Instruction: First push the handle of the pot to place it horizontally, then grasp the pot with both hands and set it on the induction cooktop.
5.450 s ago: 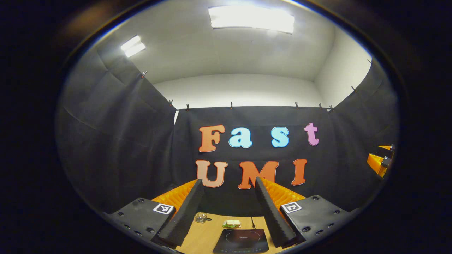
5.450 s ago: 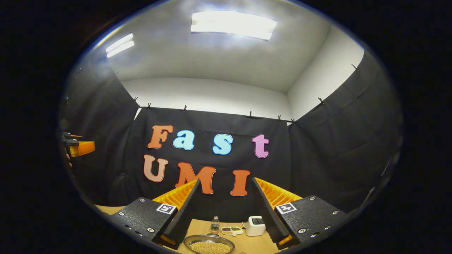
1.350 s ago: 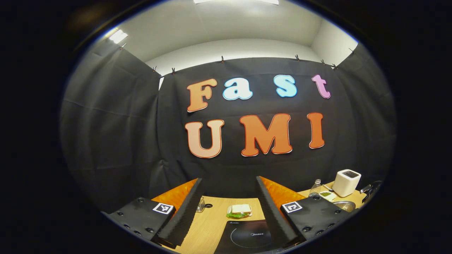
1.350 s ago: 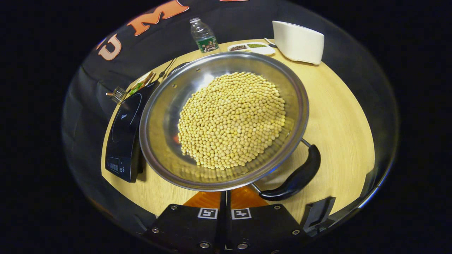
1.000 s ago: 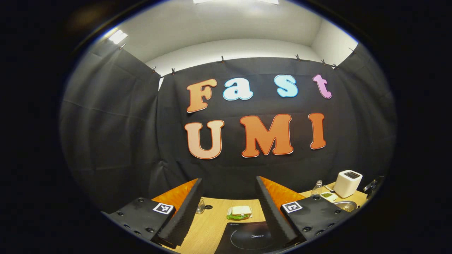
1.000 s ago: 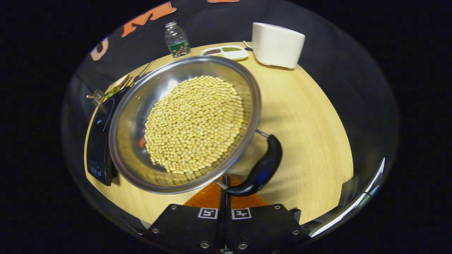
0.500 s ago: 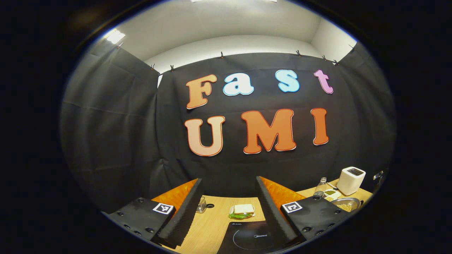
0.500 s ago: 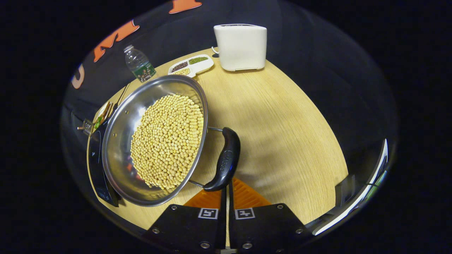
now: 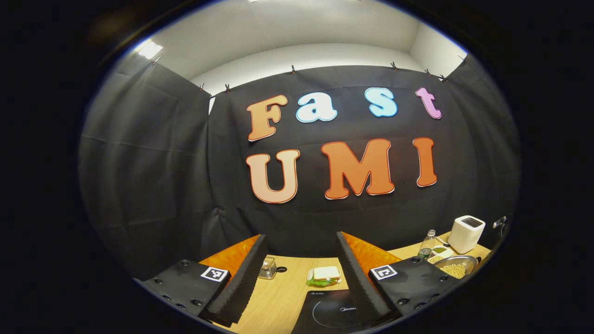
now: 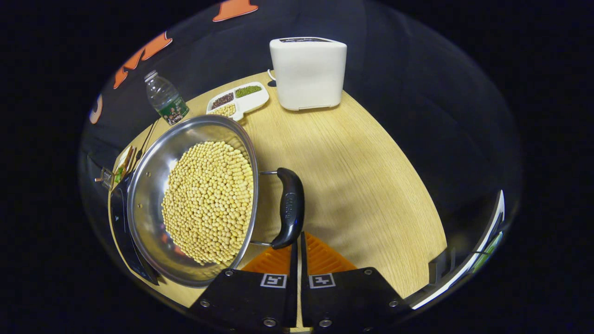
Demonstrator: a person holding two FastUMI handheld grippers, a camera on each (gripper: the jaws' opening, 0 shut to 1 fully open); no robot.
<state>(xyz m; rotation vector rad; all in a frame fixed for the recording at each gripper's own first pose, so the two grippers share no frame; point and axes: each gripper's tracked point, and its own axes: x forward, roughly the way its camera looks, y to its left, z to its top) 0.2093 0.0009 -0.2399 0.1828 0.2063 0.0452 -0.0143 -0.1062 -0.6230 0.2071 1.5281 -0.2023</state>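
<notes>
While the right gripper [image 10: 297, 241] sits low with its two fingers pressed together and nothing between them, its tips are right at the near end of the pot's black handle [image 10: 288, 208]; whether they touch it I cannot tell. The pot [image 10: 153, 195], a wide steel one heaped with yellow beans [image 10: 209, 199], rests on the bench [image 10: 362, 185], and that handle lies crosswise along the pot's right side, held off the rim by two thin metal rods. Just left of the pot, partly under its rim, lies the induction cooktop [image 10: 118, 218], dark and flat. Beyond the pot stands a water bottle [image 10: 164, 99], a white divided tray [image 10: 237, 98] of beans and seeds close by the pot's far rim, and a white toaster [image 10: 308, 72] farther back to the right.

Over on the other side, the left gripper [image 9: 301, 271] is held up off the bench, fingers spread wide apart and holding nothing. Between those fingers you see the cooktop [image 9: 332, 311] at the bottom, a sandwich on a plate [image 9: 325, 275] just behind it, and a small glass jar [image 9: 267, 268] to the cooktop's far left. Well to the cooktop's right, the pot [image 9: 457, 265] shows small near the bench edge, the bottle [image 9: 427, 247] and toaster [image 9: 468, 233] behind it.
</notes>
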